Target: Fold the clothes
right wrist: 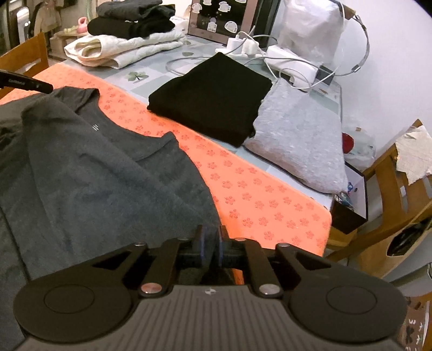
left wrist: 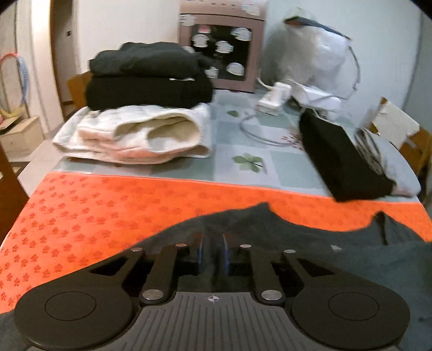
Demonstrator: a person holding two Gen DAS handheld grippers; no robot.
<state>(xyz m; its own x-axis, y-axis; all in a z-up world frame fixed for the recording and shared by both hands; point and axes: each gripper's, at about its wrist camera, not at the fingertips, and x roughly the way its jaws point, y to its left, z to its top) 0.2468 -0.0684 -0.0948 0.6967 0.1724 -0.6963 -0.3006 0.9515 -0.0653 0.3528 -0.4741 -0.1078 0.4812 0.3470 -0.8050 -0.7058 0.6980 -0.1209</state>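
A dark grey shirt (right wrist: 89, 172) lies on an orange mat (right wrist: 251, 194) with a paw-print pattern, its collar toward the table's far side. My right gripper (right wrist: 211, 243) is shut on the shirt's right edge near the mat's front. My left gripper (left wrist: 213, 252) is shut on the shirt (left wrist: 270, 232) at its near left part, and a fold of the cloth is bunched up between the fingers. The left gripper's tip (right wrist: 27, 83) shows at the left edge of the right wrist view.
Behind the mat lie a folded black garment (right wrist: 216, 100) and a folded light grey one (right wrist: 299, 140). A stack of folded black and white clothes (left wrist: 140, 108) stands at the back left. Chargers and cables (right wrist: 270, 54), a framed board (left wrist: 224, 48) and a white bag (right wrist: 310, 24) are at the back. Wooden chairs (right wrist: 391, 194) flank the table.
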